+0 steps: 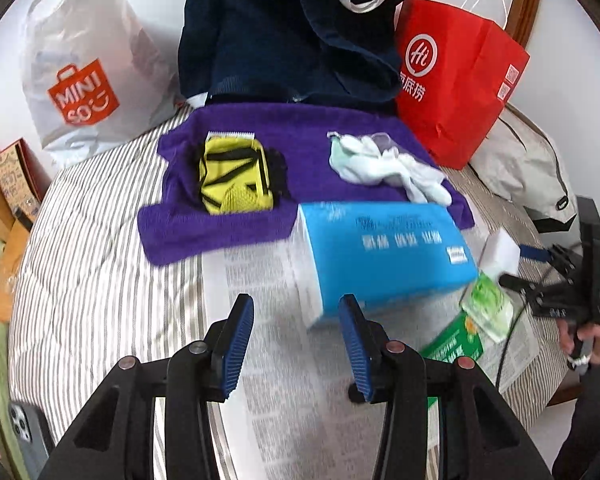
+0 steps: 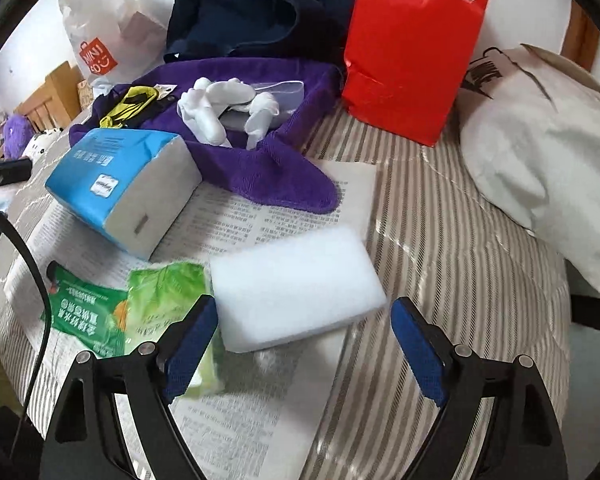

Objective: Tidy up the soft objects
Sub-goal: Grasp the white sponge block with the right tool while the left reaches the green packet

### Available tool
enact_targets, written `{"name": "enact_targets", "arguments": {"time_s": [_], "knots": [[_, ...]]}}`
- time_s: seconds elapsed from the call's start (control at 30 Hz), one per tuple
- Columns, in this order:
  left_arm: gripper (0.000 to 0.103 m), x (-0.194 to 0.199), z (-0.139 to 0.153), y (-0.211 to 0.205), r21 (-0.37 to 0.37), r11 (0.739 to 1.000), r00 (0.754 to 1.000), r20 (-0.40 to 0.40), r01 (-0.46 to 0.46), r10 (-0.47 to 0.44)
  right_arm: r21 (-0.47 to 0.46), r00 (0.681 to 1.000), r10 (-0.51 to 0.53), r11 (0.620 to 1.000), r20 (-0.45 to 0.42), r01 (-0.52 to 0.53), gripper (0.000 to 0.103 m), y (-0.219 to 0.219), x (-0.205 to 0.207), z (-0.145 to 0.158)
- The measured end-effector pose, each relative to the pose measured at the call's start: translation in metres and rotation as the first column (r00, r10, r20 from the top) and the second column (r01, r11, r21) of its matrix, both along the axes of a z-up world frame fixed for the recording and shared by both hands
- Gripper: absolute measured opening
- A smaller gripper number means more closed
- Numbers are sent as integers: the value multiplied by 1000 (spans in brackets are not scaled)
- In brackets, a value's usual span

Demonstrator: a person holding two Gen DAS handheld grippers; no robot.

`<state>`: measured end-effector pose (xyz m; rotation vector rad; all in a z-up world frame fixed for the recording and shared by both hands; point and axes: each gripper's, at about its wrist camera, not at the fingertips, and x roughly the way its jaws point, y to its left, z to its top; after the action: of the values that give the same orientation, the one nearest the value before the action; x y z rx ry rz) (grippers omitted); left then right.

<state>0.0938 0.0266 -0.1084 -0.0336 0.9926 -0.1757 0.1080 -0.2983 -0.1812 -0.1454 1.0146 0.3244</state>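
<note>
A purple towel [image 1: 236,216] lies on a striped bed, with a yellow and black cloth [image 1: 234,176] and white socks [image 1: 384,168] on it; the towel also shows in the right wrist view [image 2: 268,168]. A blue tissue pack [image 1: 384,256] lies on newspaper [image 1: 268,344] in front of the towel. My left gripper [image 1: 296,320] is open and empty, just short of the pack's near end. My right gripper [image 2: 302,320] is open, its fingers either side of a white sponge block [image 2: 296,292]. Green wipe packets [image 2: 156,308] lie left of the sponge.
A dark blue bag [image 1: 292,32], a red paper bag [image 1: 456,80] and a white Miniso bag [image 1: 80,68] stand behind the towel. A grey cloth bag [image 2: 540,140] lies at the right. A phone [image 1: 28,428] lies at the bed's near left edge.
</note>
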Motion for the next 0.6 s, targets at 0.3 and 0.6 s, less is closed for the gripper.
{"name": "enact_targets", "arguments": {"time_s": [0.3, 0.6], "knots": [[44, -23, -12, -13, 2, 999, 999, -21, 40, -40, 124, 1000, -21, 992, 20, 18, 82, -5, 8, 0], [51, -41, -35, -65, 7, 980, 979, -28, 201, -200, 156, 991, -125, 981, 51, 115, 82, -16, -29, 41]]}}
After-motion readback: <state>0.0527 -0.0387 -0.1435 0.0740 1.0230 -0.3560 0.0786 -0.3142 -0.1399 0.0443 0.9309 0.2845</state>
